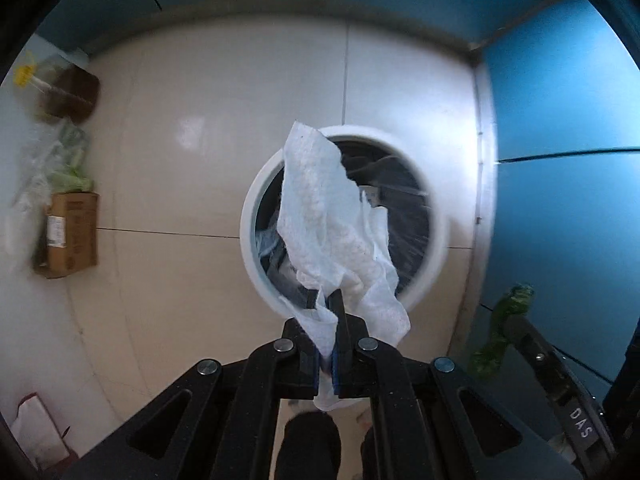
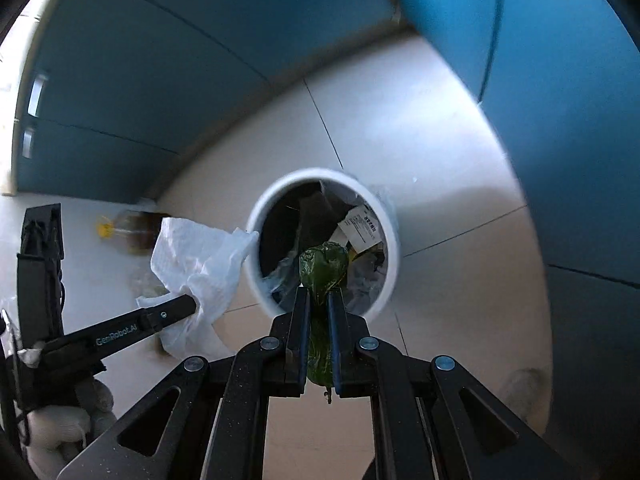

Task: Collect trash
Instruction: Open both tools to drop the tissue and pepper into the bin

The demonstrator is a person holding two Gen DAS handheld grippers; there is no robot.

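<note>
Black tongs (image 2: 319,304), silver screws, GenRobot.AI mark.

One white bin (image 1: 256,216); one paper towel (image 1: 332,216); one green wrapper (image 2: 323,266); one cardboard box (image 1: 72,232); one yellow-capped bottle (image 2: 128,232); two grippers (image 1: 325,308) (image 2: 319,300).

bin mouth: white bin (image 2: 394,258) at frame centre, open on top, partly filled with dark bag and paper scraps
over bin: paper towel (image 1: 332,224) in left hand-held gripper (image 1: 328,300) covers part of opening; green wrapper (image 2: 323,266) in right hand-held gripper (image 2: 319,300) hangs over near rim
floor left: bottle (image 1: 68,94), plastic bags (image 1: 60,160), cardboard box (image 1: 72,234) along left edge
floor centre: bare tiles (image 1: 192,184) between box and bin
right: blue cabinet (image 1: 560,200) close beside bin
</note>
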